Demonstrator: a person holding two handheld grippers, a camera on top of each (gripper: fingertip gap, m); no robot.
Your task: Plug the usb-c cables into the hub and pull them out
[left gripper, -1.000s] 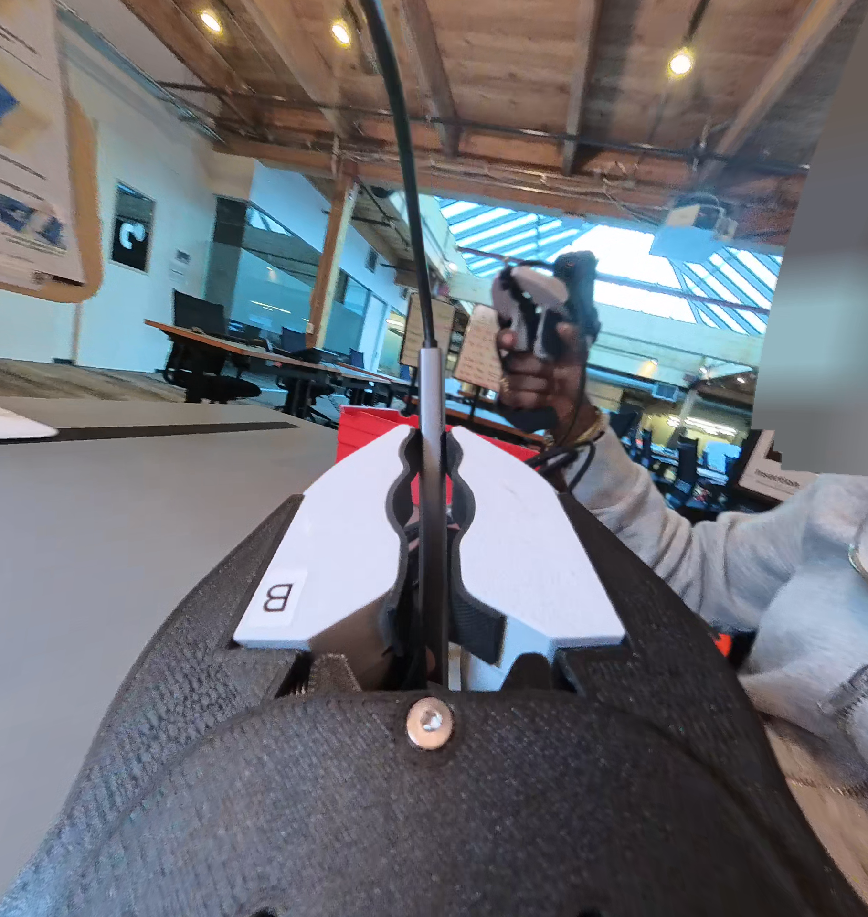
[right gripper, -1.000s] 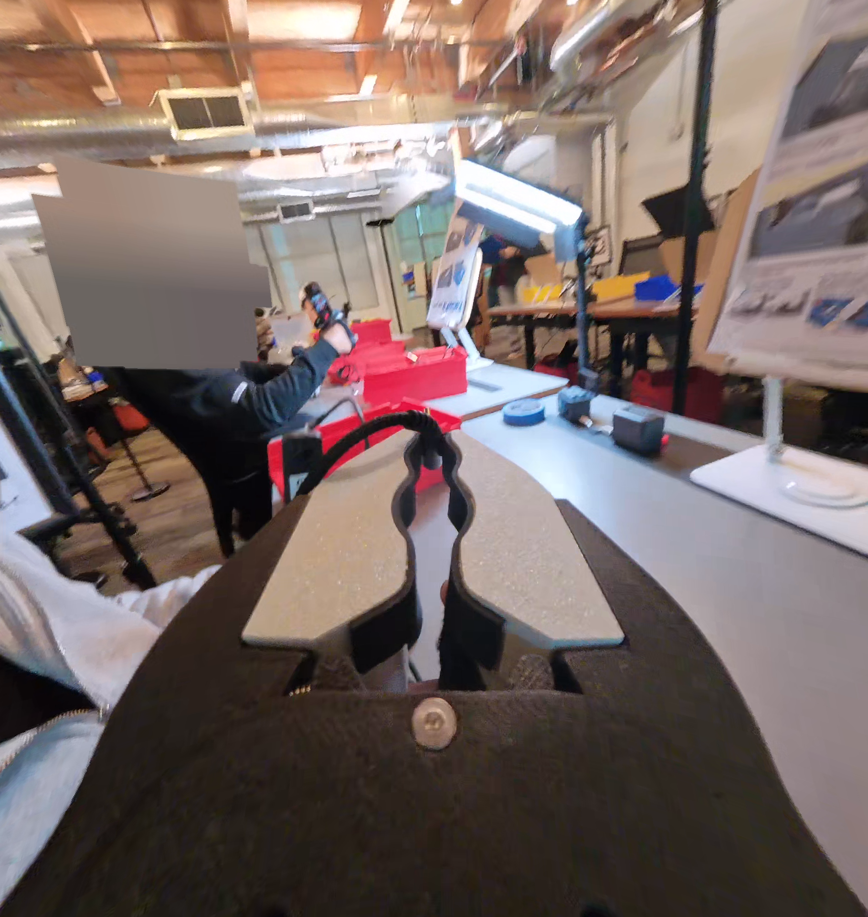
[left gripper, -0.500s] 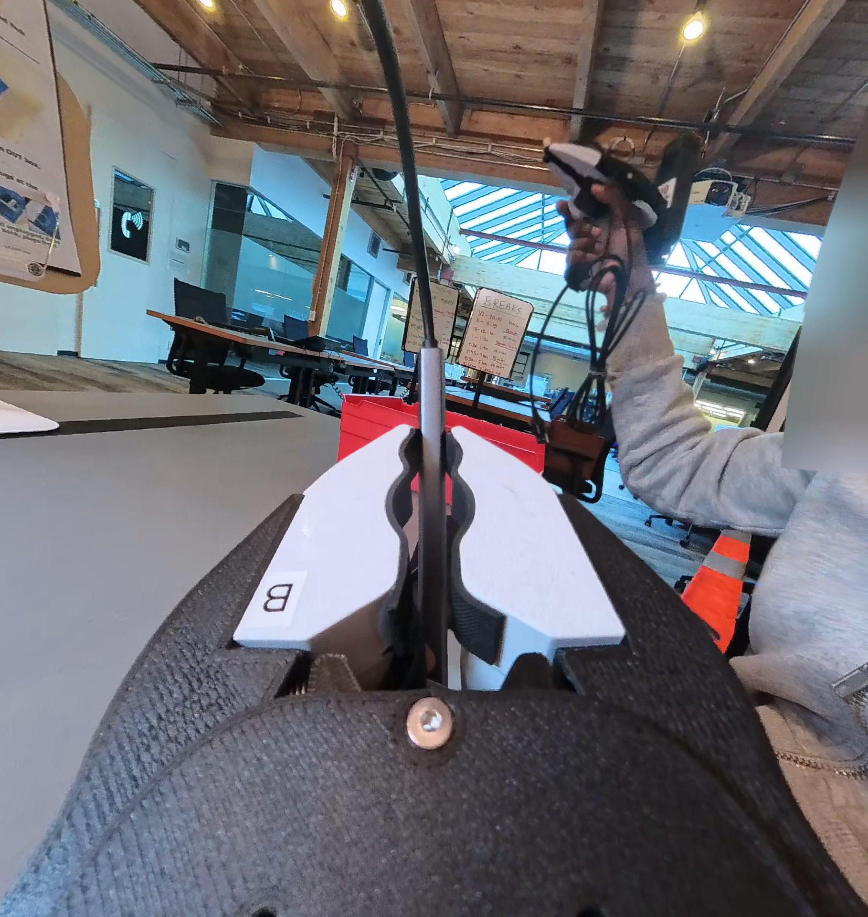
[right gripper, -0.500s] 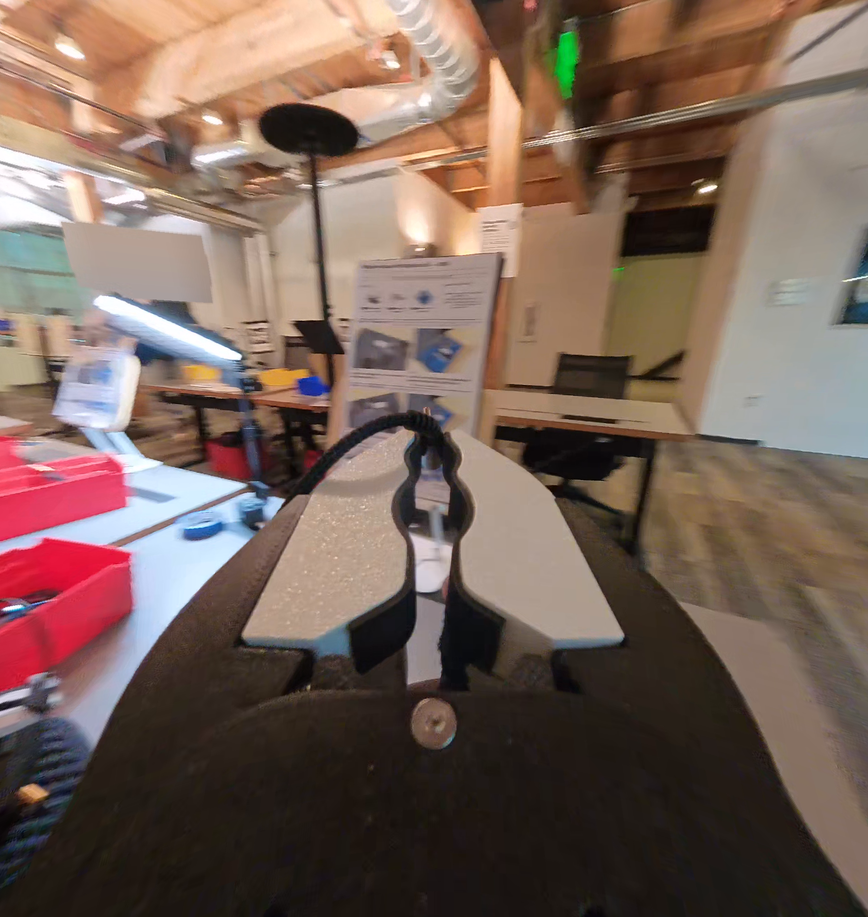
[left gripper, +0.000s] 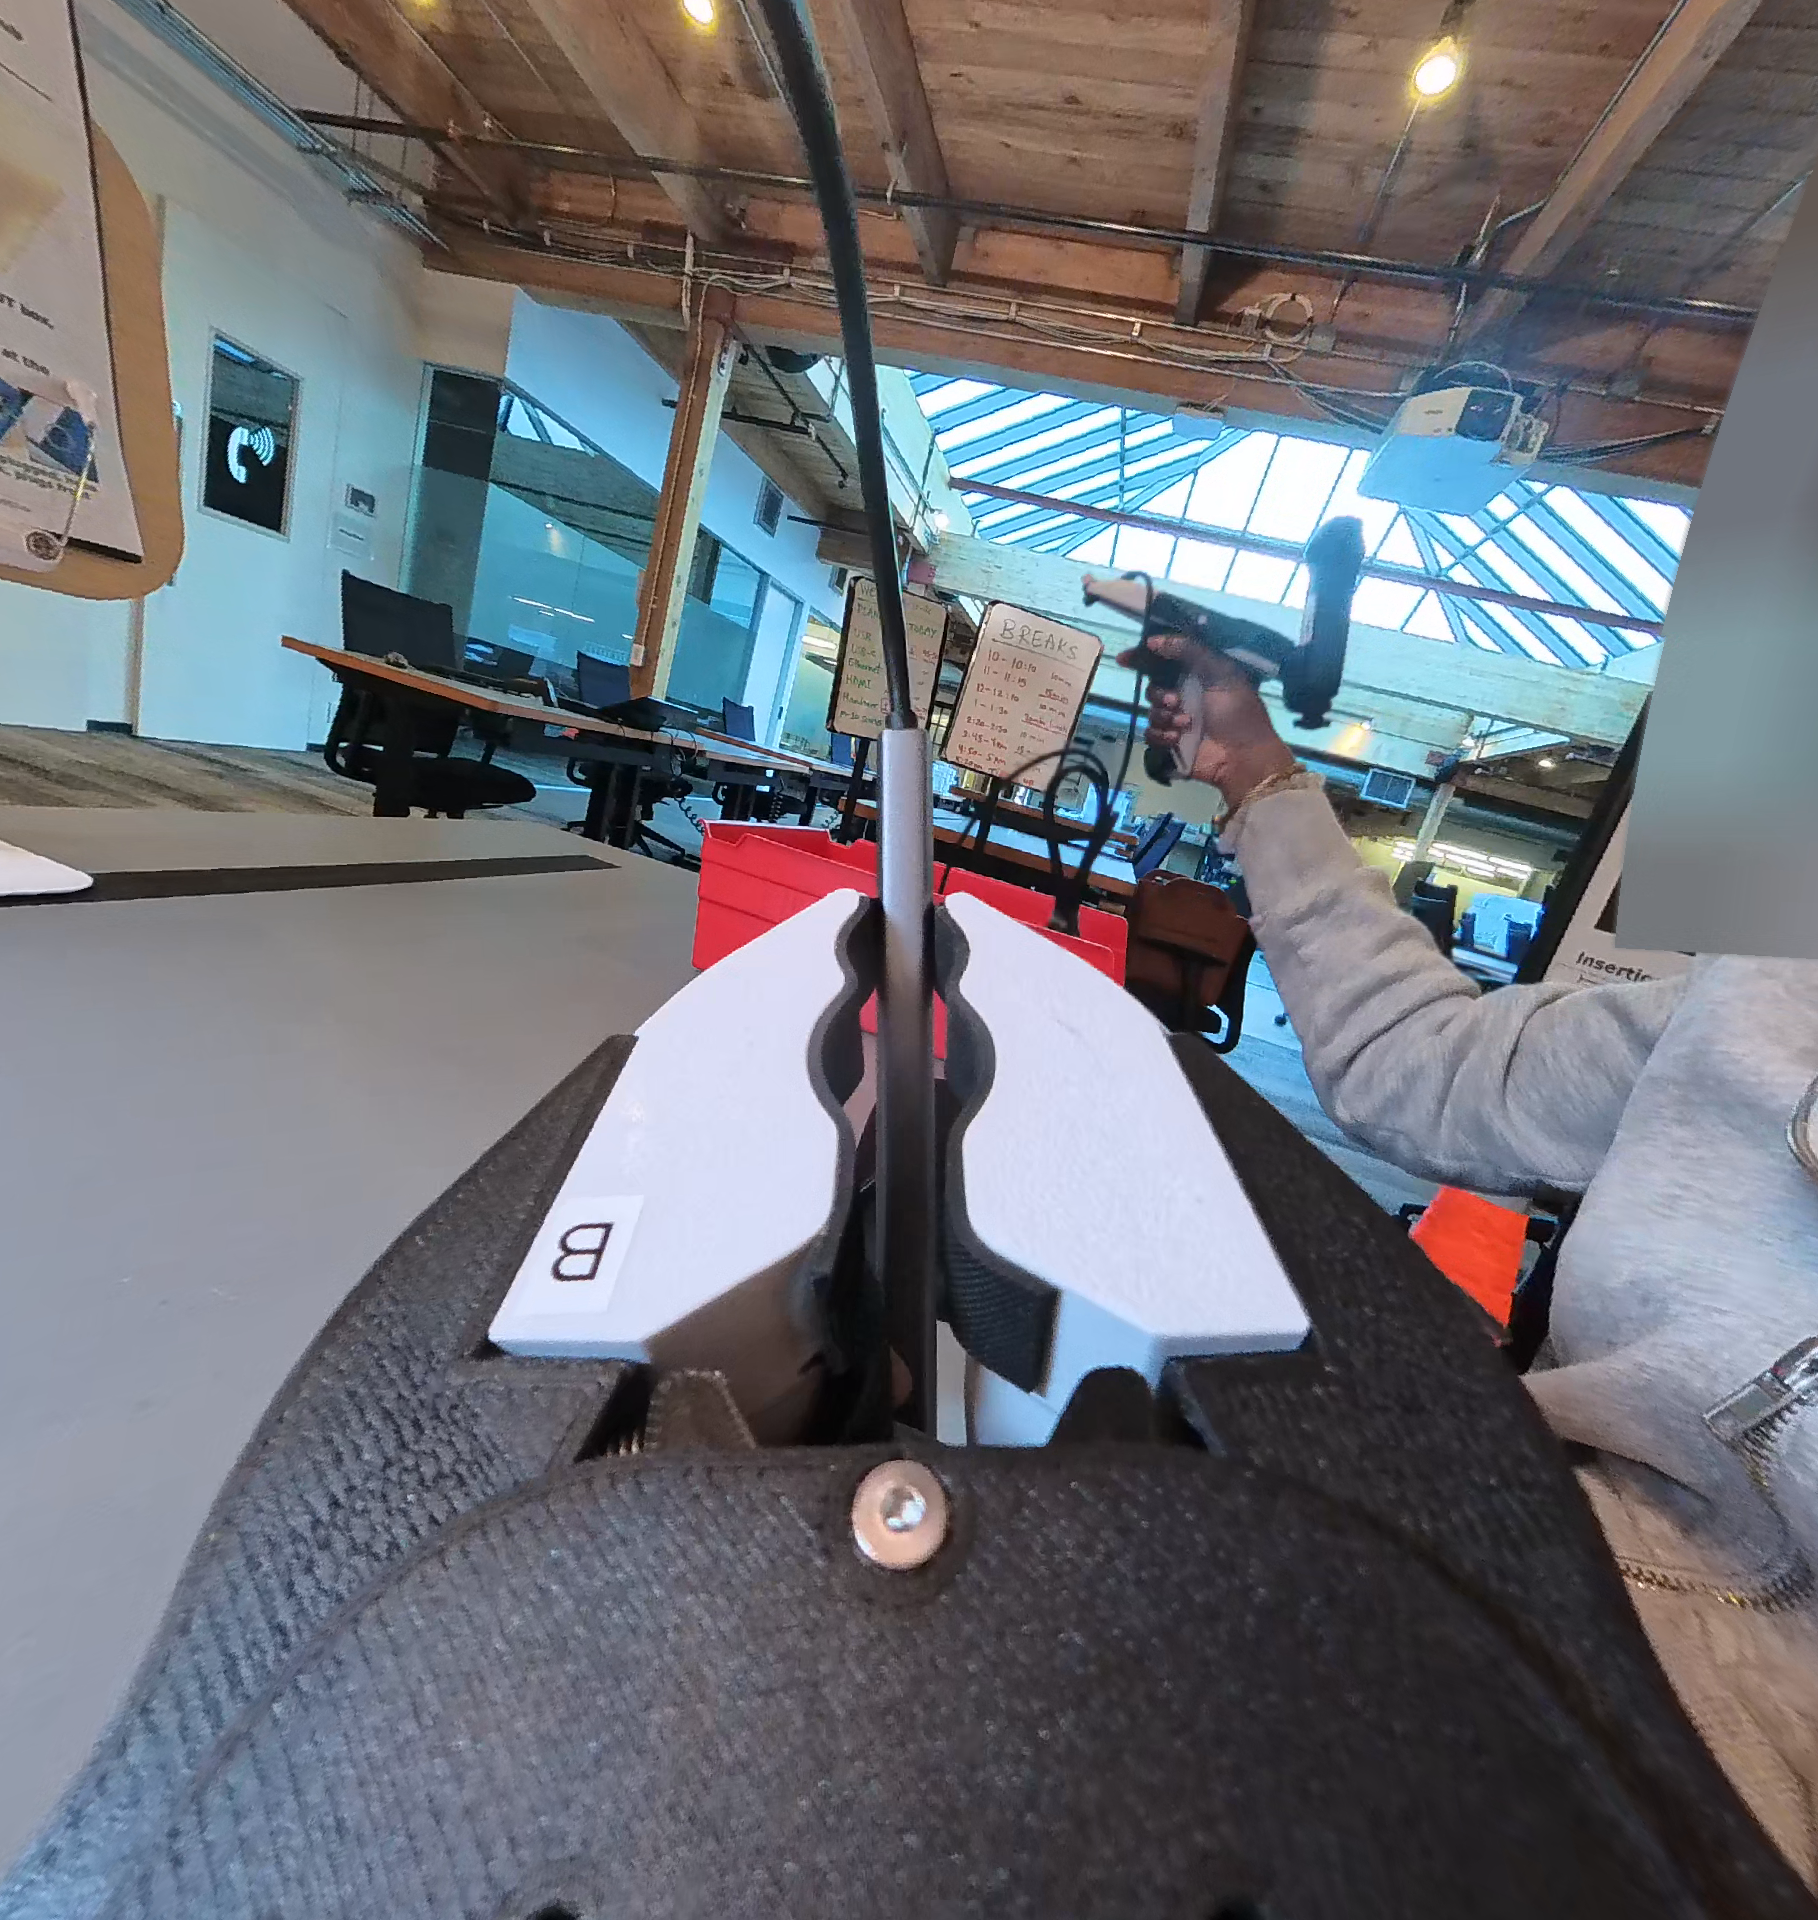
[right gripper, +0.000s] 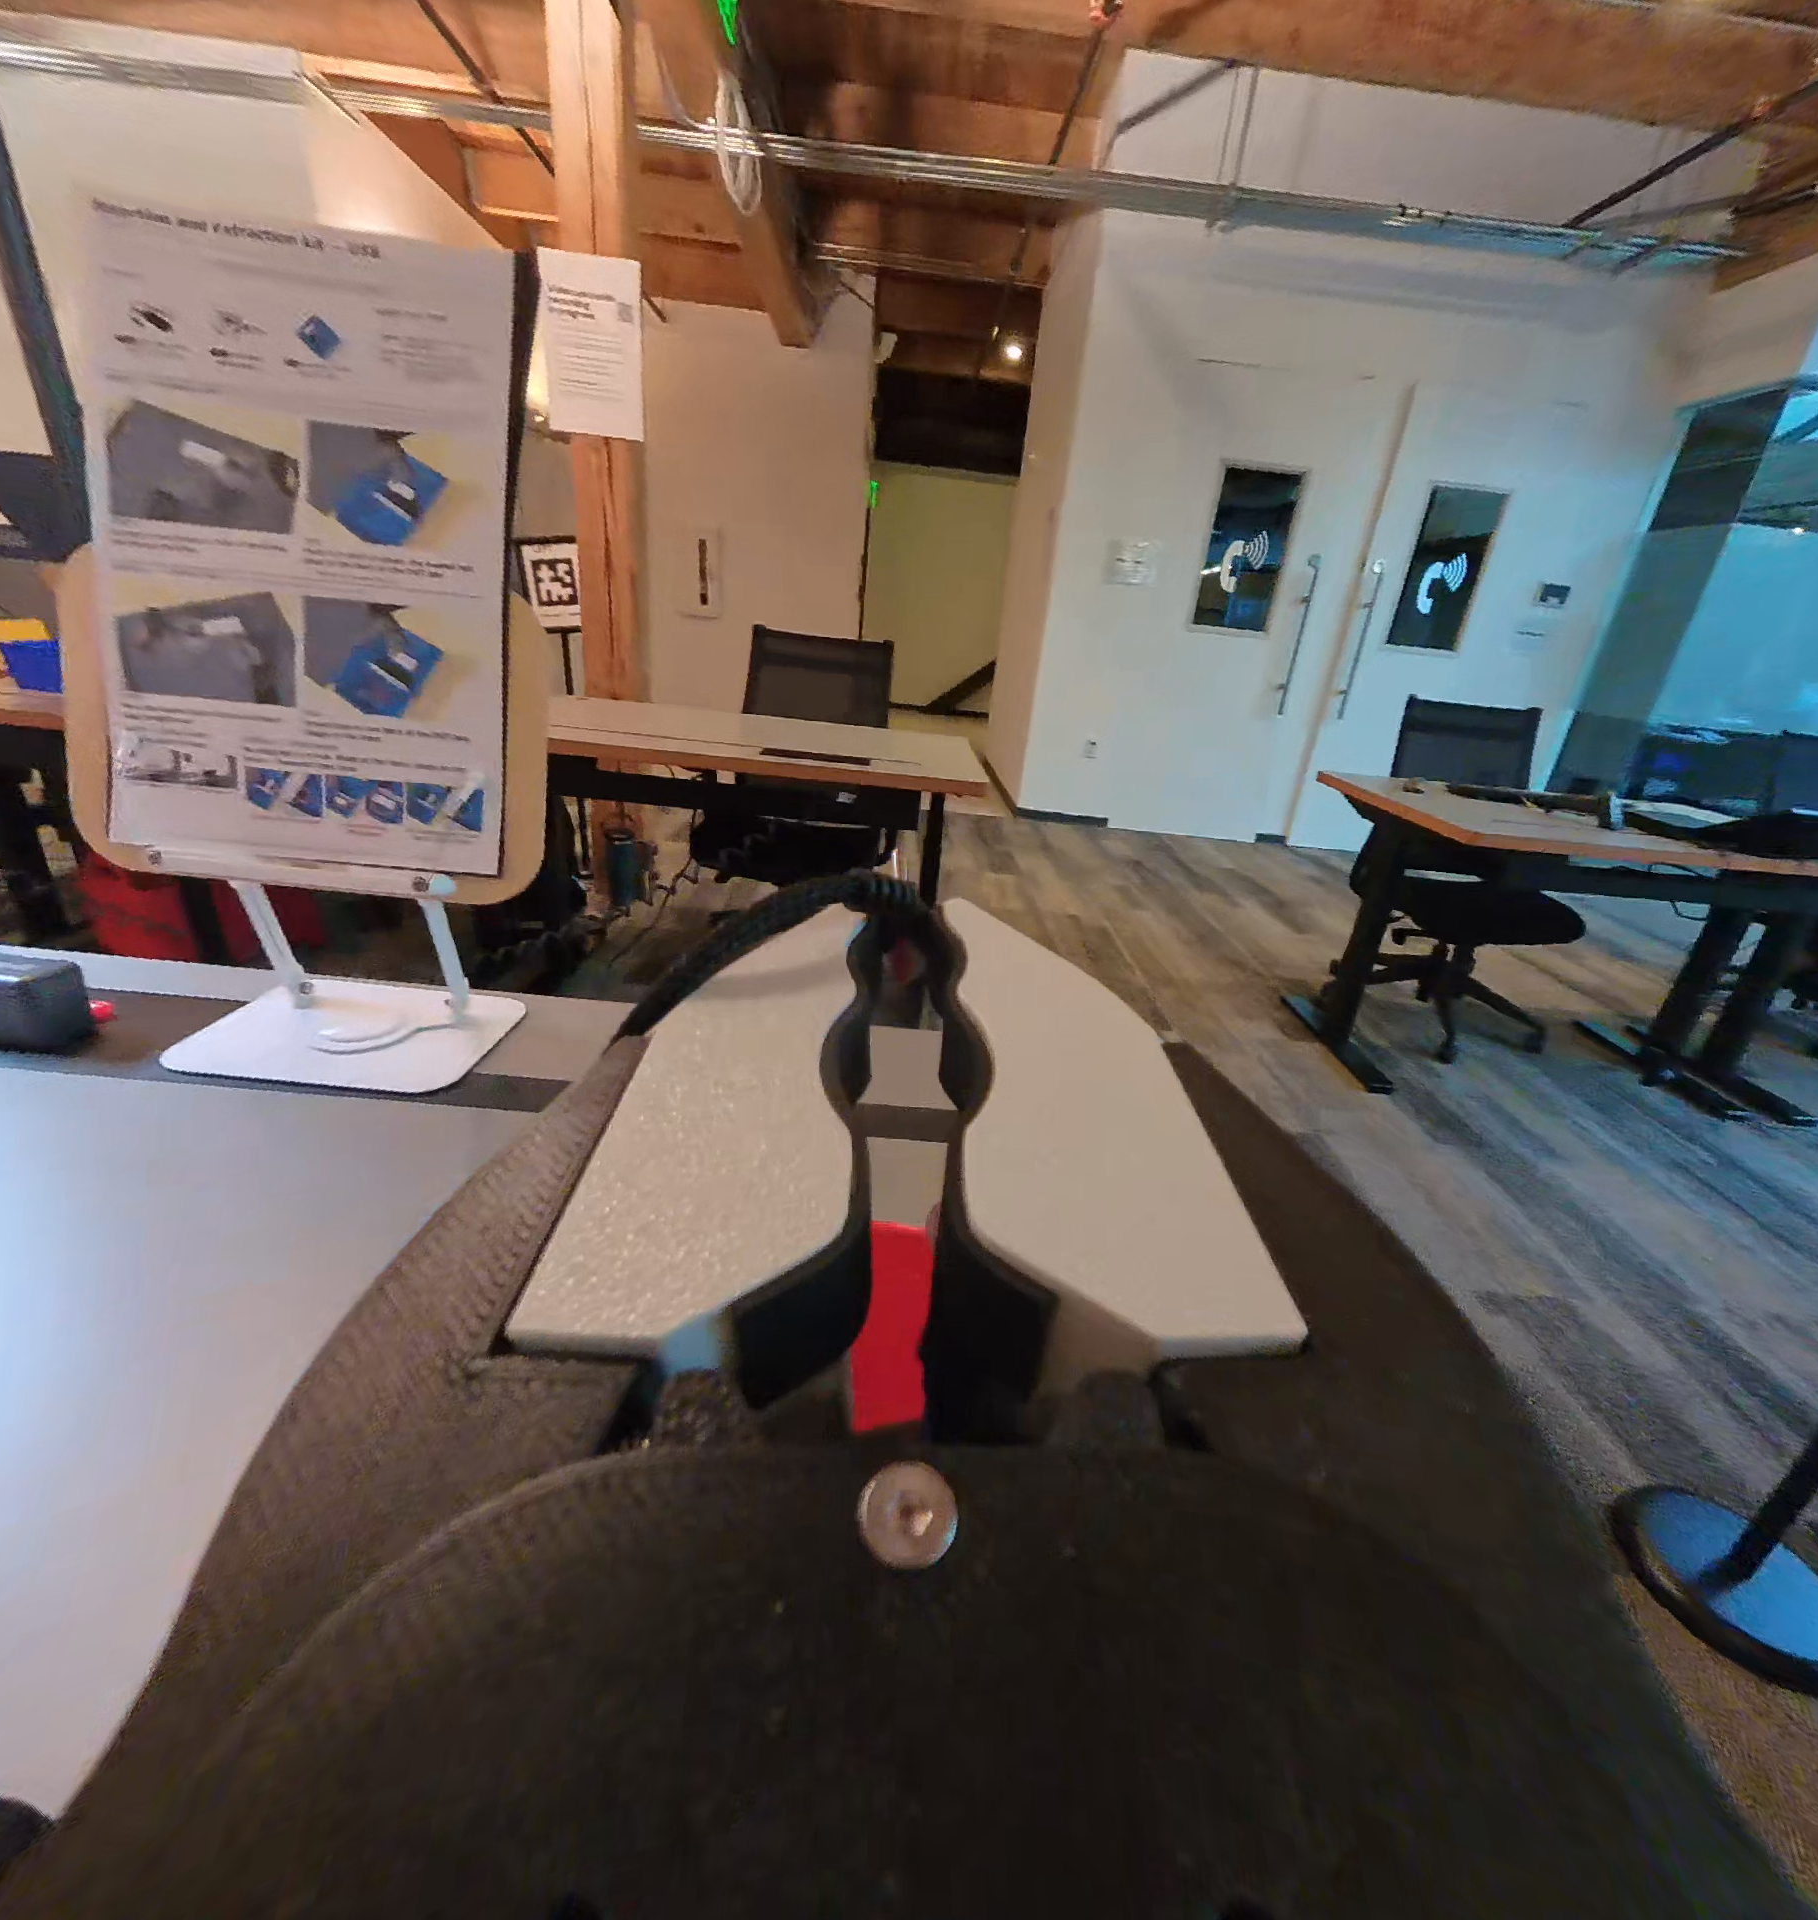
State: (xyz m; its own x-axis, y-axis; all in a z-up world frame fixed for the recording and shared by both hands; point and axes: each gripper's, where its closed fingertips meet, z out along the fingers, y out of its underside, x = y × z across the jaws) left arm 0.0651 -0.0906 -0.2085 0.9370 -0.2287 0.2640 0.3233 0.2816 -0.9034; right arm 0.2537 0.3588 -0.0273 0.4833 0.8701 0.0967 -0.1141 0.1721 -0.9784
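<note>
Right wrist view swung rightward; right gripper [right gripper: 903, 935] still pinches braided cable [right gripper: 770, 925]

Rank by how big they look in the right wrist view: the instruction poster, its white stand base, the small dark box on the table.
1. Instruction poster, clearly largest.
2. White stand base.
3. Small dark box, smallest, though partly cut off by the frame edge.

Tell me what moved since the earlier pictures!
The right claw swung around: it faced the red bins, now it faces a paper sign on a stand and office desks. From the left view, the hand holding it rose high, then dropped lower. Unchanged: the left claw stays shut on the grey cable plug, and the right claw keeps pinching the braided black cable.
</note>
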